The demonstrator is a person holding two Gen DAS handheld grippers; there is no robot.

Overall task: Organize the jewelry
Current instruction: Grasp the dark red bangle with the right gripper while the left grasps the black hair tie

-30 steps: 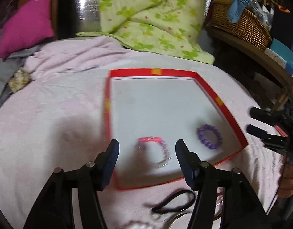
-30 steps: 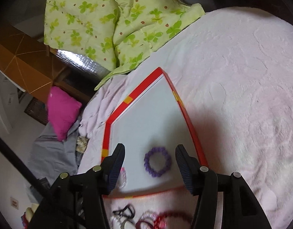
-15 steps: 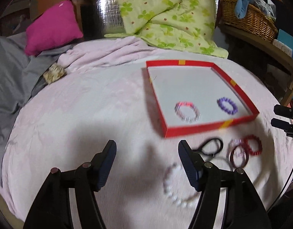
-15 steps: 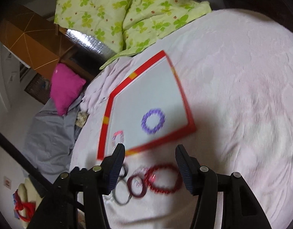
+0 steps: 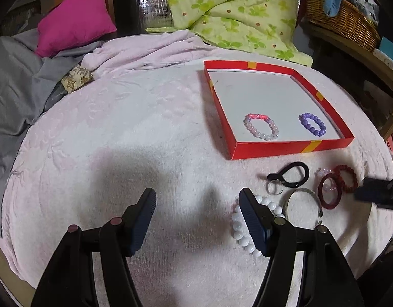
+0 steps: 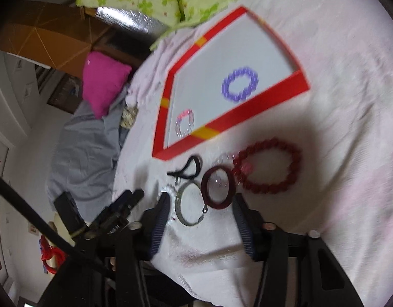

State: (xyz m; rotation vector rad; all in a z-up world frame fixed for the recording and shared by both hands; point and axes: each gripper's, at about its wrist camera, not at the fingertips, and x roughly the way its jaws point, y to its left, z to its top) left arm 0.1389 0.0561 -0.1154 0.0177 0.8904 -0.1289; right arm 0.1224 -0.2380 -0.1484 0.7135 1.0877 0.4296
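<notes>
A red tray (image 5: pixel 288 149) (image 6: pixel 270 94) lies on the pink bedspread and holds a pink bead bracelet (image 5: pixel 261 127) (image 6: pixel 185 125) and a purple bead bracelet (image 5: pixel 313 124) (image 6: pixel 240 84). In front of the tray lie a black clip (image 5: pixel 290 175) (image 6: pixel 187 168), a silver bangle (image 5: pixel 302 202) (image 6: pixel 190 208), a dark red ring bangle (image 5: pixel 329 190) (image 6: pixel 218 188), a red bead bracelet (image 5: pixel 347 181) (image 6: pixel 268 170) and a white bead bracelet (image 5: pixel 243 230). My left gripper (image 5: pixel 197 213) is open and empty, its right finger over the white bracelet. My right gripper (image 6: pixel 200 217) is open over the silver and dark red bangles.
A magenta pillow (image 5: pixel 73 19), a grey sheet (image 5: pixel 12 84) and a green flowered quilt (image 5: pixel 235 10) lie at the back. A wicker basket (image 5: pixel 342 18) stands on a wooden shelf at the right. The bed's edge runs close below both grippers.
Both grippers have pulled back from the tray toward the loose jewelry in front of it. The pink bracelet now lies free in the tray. Both stay open.
</notes>
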